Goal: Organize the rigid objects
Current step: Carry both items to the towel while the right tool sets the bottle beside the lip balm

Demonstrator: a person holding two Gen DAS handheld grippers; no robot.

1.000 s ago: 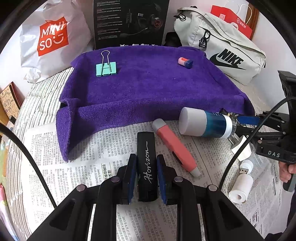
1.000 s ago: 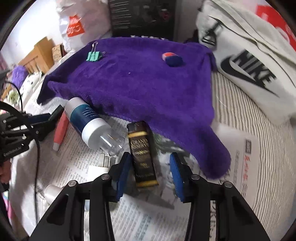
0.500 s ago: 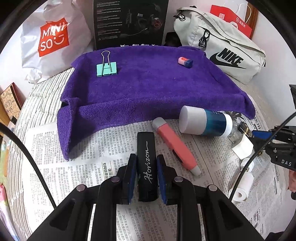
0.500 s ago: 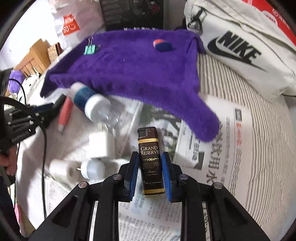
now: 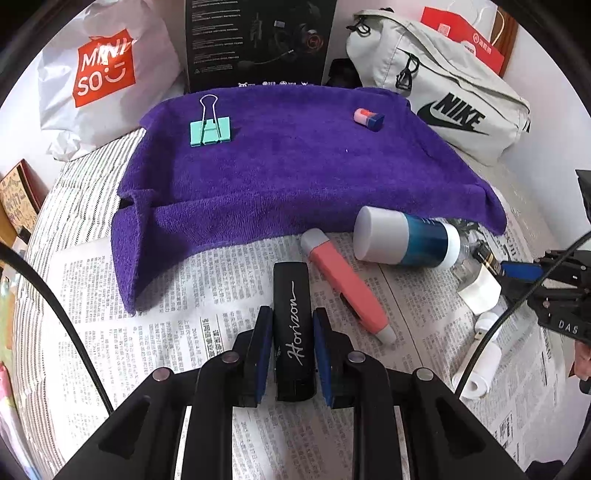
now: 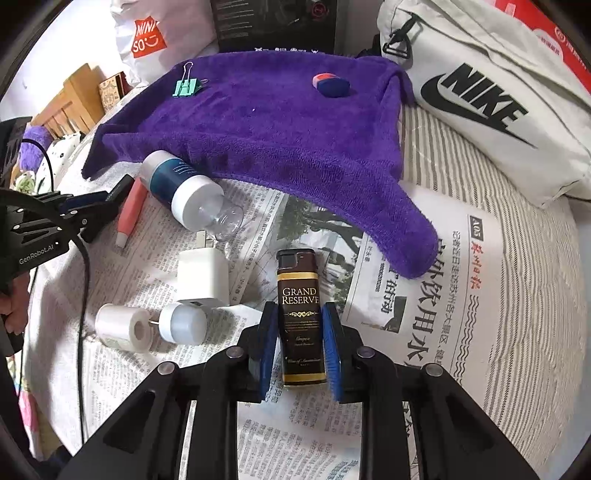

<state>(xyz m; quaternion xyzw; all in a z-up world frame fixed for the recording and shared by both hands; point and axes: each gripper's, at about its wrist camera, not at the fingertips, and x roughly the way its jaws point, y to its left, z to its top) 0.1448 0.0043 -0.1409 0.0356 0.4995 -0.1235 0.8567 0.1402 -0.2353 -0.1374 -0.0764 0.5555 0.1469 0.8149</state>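
The white bag point(image 5: 461, 96) and red bag point(image 5: 465, 33) run off the frame's top edge.

Bed point(image 6: 535, 280), striped cover. Directly on it:
- newspaper sheets point(image 5: 155, 295), near half;
- purple towel point(image 5: 295, 166), far half, its near edge overlapping the newspaper;
- white Miniso bag point(image 5: 107, 74), far left;
- black printed box point(image 5: 258, 40), upright, far centre;
- grey Nike bag point(image 5: 454, 99), far right, just beside the towel.

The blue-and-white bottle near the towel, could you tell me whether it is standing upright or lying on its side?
Lying on its side: the bottle rests lengthwise on the newspaper beside the purple towel.
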